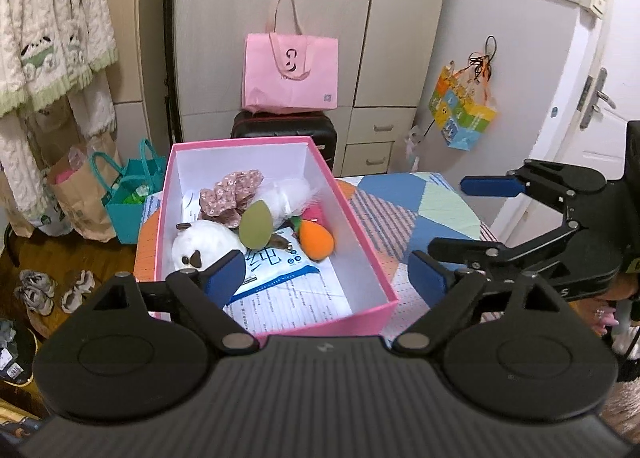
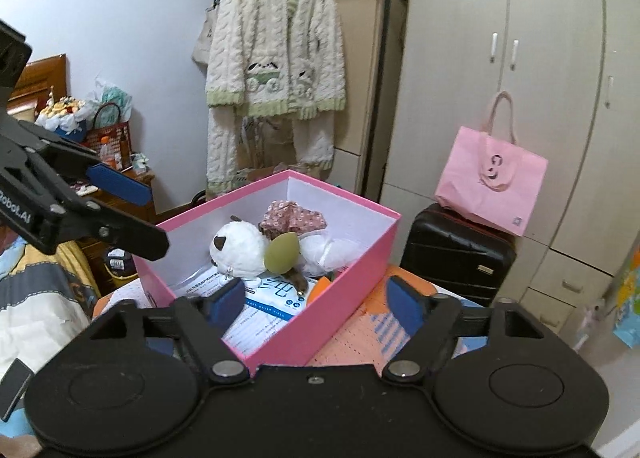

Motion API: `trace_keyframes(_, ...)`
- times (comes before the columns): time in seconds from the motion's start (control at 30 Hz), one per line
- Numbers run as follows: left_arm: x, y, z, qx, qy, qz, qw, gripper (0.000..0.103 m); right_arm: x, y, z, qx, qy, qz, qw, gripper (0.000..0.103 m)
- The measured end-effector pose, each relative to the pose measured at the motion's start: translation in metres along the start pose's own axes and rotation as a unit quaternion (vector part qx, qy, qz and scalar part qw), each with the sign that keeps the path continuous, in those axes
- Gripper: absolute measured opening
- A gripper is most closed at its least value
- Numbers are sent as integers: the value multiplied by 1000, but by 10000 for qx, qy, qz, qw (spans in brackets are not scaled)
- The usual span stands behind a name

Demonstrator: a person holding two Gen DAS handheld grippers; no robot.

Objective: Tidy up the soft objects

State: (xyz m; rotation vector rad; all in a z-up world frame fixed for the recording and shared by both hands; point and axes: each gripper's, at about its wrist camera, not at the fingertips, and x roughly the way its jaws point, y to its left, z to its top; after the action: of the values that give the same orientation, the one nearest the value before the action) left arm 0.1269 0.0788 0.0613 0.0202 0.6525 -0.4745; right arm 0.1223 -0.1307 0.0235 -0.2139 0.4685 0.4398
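both the left gripper [image 1: 326,272] and right gripper [image 2: 316,300] hover with jaws released and empty by the filled pink box [image 1: 372,258], so sorting looks finished and only a check for strays remains.

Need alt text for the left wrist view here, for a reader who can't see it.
An open pink box on a patterned tabletop holds a white plush toy, green sponge, orange sponge, floral scrunchie and wipes packet. The left gripper is open and empty in front; the right gripper, also open, is at right.
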Motion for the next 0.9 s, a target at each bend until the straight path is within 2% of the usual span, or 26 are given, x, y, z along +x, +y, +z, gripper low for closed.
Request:
trace_keyframes(0.1, -12, -9, -6, 78, -106, 8, 9999, 96, -16, 2, -5, 17, -42, -108, 9999, 86)
trace_keyframes(0.2, -21, -17, -11, 110, -128, -15, 9999, 103, -33, 6, -9, 58, -114, -188, 9997, 96)
trace_keyframes(0.33, -26, -28, -18, 116, -7, 179, 9998, 103, -51, 10, -16, 174, -202, -343, 9991, 103)
trace_keyframes(0.5, -27, -42, -28, 272, 118, 407, 9987, 103, -65, 14, -25, 465, -114, -812, 9956, 103)
trace_keyframes(0.6, -33, -52, -36, 464, -96, 482, 9977, 103, -70, 19, -32, 522, 26, -1042, 9932, 103)
trace_keyframes(0.7, -39, -60, -44, 540, -358, 657, 9957, 103, -78, 24, -40, 524, -70, -1231, 9910, 103)
trace_keyframes(0.83, -43, -65, -53, 432, -584, 743, 9946, 103, -85, 23, -50, 852, -171, -1397, 9864, 103)
trace_keyframes(0.9, -43, -69, -59, 452, -740, 899, 9922, 103, -87, 23, -54, 935, -269, -1576, 9827, 103)
